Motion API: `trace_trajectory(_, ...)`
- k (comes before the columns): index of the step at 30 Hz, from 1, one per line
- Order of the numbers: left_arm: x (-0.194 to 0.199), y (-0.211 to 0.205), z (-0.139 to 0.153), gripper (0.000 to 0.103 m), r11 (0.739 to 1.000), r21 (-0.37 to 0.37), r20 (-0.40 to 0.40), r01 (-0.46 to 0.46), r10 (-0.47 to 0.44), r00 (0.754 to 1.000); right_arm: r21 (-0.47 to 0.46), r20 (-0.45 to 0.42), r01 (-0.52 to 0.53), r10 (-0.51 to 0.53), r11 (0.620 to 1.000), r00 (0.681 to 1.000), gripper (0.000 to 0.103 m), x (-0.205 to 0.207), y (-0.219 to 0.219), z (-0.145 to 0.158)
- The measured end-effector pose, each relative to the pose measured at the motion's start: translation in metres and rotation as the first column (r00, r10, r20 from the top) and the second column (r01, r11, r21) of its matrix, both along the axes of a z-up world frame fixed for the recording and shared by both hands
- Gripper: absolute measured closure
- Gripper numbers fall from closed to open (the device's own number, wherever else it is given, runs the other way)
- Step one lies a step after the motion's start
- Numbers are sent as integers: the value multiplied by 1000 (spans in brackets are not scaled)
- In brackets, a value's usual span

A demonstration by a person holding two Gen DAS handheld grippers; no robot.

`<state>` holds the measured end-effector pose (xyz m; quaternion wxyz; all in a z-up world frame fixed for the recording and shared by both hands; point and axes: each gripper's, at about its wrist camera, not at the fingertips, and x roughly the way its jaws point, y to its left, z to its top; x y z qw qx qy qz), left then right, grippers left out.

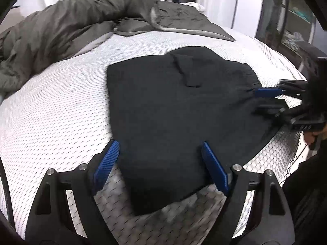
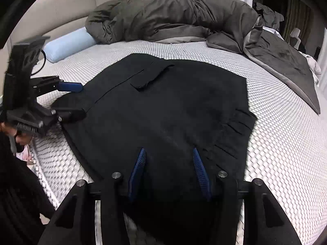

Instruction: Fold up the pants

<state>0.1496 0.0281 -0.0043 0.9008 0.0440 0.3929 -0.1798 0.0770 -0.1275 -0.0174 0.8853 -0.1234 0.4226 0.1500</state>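
Lying folded on mattress (image 1: pixel 61 106): black pants (image 1: pixel 173 106); both grippers open.

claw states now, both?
Left claw: open, holding nothing, over the pants.
Right claw: open, holding nothing, over the pants.

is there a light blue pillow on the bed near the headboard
Yes, a light blue pillow lies on the white mattress next to the beige headboard, beside the bunched grey duvet.
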Motion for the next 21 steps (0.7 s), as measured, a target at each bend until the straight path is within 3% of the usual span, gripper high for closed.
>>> trace_trajectory(2,-3,11,-3,20,1000,-30,-25,-4,3,1000,-4,19,37,-37,999,999,52,-11,-17,7)
trace_trajectory(5,-1,20,-1,21,999,-47,-30,-7,5,1000,83,-27,95,-93,992,995,38,-13,-40,8)
trace_trajectory(8,-1,35,8,21,991,-121,-25,-48,45,999,229,-58,129,-119,965,991,38,-10,-59,16)
trace_trajectory(10,7,47,7,21,979,-177,-69,-104,93,993,323,-69,186,-173,928,982,37,-4,-76,24)
trace_trajectory(12,16,60,-4,30,960,-232,-147,-156,124,981,408,-122,263,-233,874,965,37,3,-96,24)
trace_trajectory(14,26,67,-18,46,942,-283,-218,-178,117,969,478,-216,324,-248,816,944,37,11,-112,13)
trace_trajectory(15,29,69,-22,50,932,-314,-232,-180,109,967,492,-248,337,-242,803,938,37,13,-115,8)
trace_trajectory(16,33,71,-25,62,919,-353,-248,-178,91,965,497,-272,350,-241,794,932,37,17,-116,4)
trace_trajectory(17,38,71,-27,66,909,-377,-262,-178,80,962,501,-292,367,-246,784,924,40,21,-117,-2)
trace_trajectory(19,50,72,-27,71,900,-388,-274,-197,91,957,520,-313,389,-254,761,915,66,30,-117,-7)
trace_trajectory(21,66,73,-25,73,899,-377,-275,-223,121,954,525,-307,388,-257,757,917,74,42,-115,-7)
